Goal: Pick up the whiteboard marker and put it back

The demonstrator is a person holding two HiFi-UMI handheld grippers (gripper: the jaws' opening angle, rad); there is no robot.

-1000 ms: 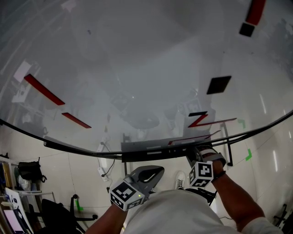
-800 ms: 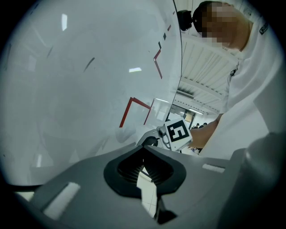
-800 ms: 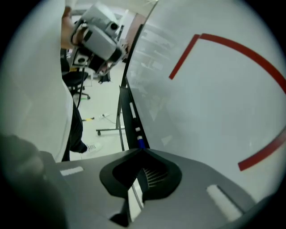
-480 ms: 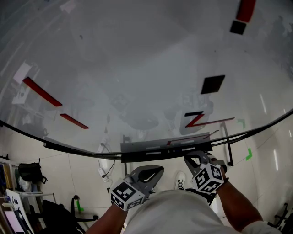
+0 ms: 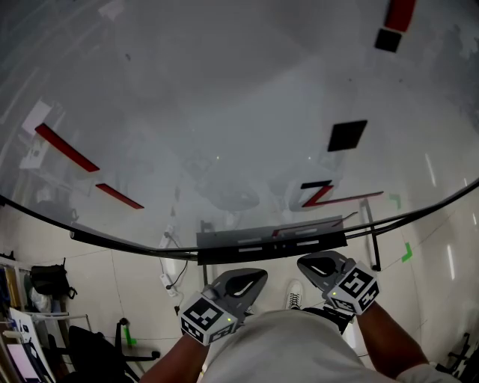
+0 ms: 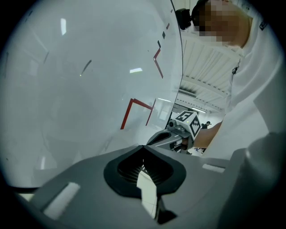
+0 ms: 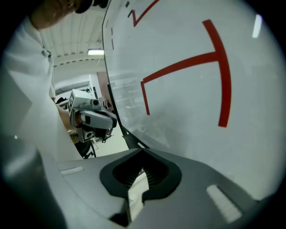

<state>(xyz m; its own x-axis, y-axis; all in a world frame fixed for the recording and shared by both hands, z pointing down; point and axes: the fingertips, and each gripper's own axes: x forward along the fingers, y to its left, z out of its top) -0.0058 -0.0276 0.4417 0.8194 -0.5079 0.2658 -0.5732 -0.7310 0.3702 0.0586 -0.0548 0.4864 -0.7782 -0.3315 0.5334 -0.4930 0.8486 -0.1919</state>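
Since a second ago the right hand-held gripper (image 5: 307, 263) has drawn back from the tray (image 5: 224, 250) toward 5 o'clock, so a clear gap now lies between its tip and the tray's underside, while the left hand-held gripper (image 5: 258, 278) has stayed put at 6 o'clock. There are two hand-held grippers, and each has its jaws pressed together with nothing between them. The whiteboard marker is in neither of them. A faint reddish streak along the tray's top edge may be it, but it is too small to tell. One whiteboard (image 5: 224, 90) fills the upper part of the head view. It carries two slanted red bars (image 5: 67, 147) at 9 o'clock, one red Z-shaped mark (image 5: 322, 196) at 4 o'clock of centre, two black squares (image 5: 347, 135) toward 2 o'clock and one red block (image 5: 399, 13) at the top edge. The board's dark lower edge curves from 9 o'clock to 3 o'clock, and the single tray hangs just under its middle. Both hand-held grippers sit below that tray, apart from each other, the left one's tip pointing toward 2 o'clock and the right one's toward 10 o'clock. Open floor (image 5: 135, 277) spreads to 8 o'clock and 4 o'clock of them, and one shoe (image 5: 296, 294) shows between the two.
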